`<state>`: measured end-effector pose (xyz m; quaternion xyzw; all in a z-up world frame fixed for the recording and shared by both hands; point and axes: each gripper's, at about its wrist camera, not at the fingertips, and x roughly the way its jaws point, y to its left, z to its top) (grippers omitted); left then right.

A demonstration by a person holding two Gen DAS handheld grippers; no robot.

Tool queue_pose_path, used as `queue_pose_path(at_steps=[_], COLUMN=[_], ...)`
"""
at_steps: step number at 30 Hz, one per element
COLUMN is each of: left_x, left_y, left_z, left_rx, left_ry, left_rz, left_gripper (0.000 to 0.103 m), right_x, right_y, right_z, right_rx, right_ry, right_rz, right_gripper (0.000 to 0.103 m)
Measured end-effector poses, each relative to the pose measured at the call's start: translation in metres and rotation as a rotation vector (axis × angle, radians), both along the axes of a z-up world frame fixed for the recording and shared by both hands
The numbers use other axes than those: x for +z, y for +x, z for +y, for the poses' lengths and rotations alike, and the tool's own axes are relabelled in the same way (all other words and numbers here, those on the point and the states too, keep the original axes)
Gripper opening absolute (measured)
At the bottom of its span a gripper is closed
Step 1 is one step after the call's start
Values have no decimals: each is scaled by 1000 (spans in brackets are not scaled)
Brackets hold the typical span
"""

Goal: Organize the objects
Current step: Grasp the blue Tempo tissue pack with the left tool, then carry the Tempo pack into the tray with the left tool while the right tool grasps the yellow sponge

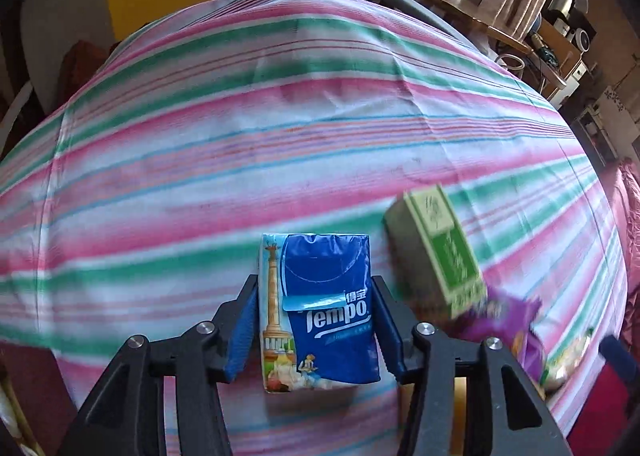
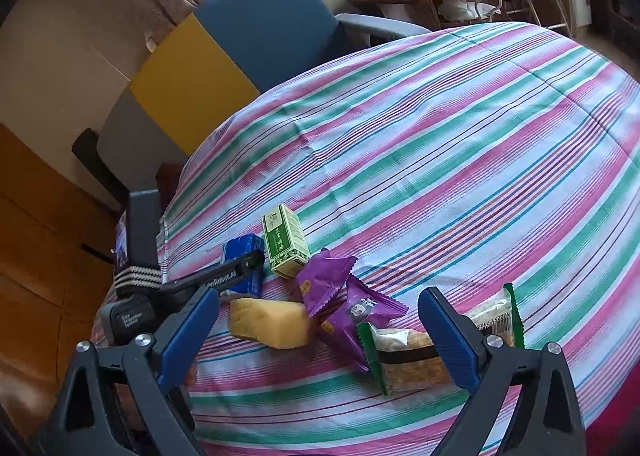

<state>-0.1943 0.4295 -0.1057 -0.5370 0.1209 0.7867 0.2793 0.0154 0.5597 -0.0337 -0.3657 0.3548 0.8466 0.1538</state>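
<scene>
On the striped table [image 2: 460, 128], the left gripper [image 1: 316, 296] straddles a blue tissue pack [image 1: 318, 308], its jaws close beside the pack's sides; whether they press it I cannot tell. Just right stands a green box [image 2: 286, 242], then purple packets [image 2: 332, 288], a yellow sponge [image 2: 272, 322] and a green-edged snack pack [image 2: 404, 356]. The right gripper [image 2: 320, 332] hovers with jaws wide apart.

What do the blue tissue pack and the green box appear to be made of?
The tissue pack looks like thin glossy plastic film: it wrinkles and shines. The green box looks like matte printed cardboard, with sharp folded edges and flat faces.
</scene>
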Motion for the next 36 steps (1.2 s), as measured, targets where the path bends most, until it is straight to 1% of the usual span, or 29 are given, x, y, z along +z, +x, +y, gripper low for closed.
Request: queue_pose_path(at_steps=[3,7,9,11,12,16,18,19,21,24,30,31,32,33,34,36], left_x=[1,2,2,3,4,3,4,4,4,4,3,3,2,2,1,0], left_y=[20,50,61,74,82,109,118,122,129,139,152,154,156,156,158,160], left_z=[-23,-49,-61,-73,-77,-82,-89,-92,-98,-101,-97,-98,-98,-97,-97,-99], left_rx=[-11,-3,19,19,45,9,16,37,41,39,12,3,1,0,0,-6], left_ry=[8,7,15,22,20,13,29,36,50,56,38,34,31,29,28,26], left_rz=[2,-4,-22,-26,-26,-5,-8,-13,-8,15,86,97,107,116,125,141], left_gripper=[53,53,53,53,53,53,53,53,53,53,53,53,53,53,53,53], right_x=[1,-3,-6,-8,-8,-12,-18,-21,-28,-37,-47,-50,-52,-56,-60,-60], right_y=[-4,-10,-12,-13,-14,-23,-31,-34,-39,-46,-58,-60,-62,-65,-67,-68], right_z=[-6,-11,-13,-16,-18,-30,-40,-45,-54,-61,-71,-73,-75,-77,-80,-85], right_rx=[24,52,65,77,85,158,207,232,264,287,304,311,321,344,369,395], right_ry=[45,68,76,85,89,88,87,85,85,54,103,114,126,137,138,191], right_rz=[-19,-53,-68,-78,-81,-85,-114,-130,-164,-193,-249,-260,-272,-288,-306,-314], right_gripper=[100,100,100,100,100,98,95,94,94,94,94,92,88,68,59,57])
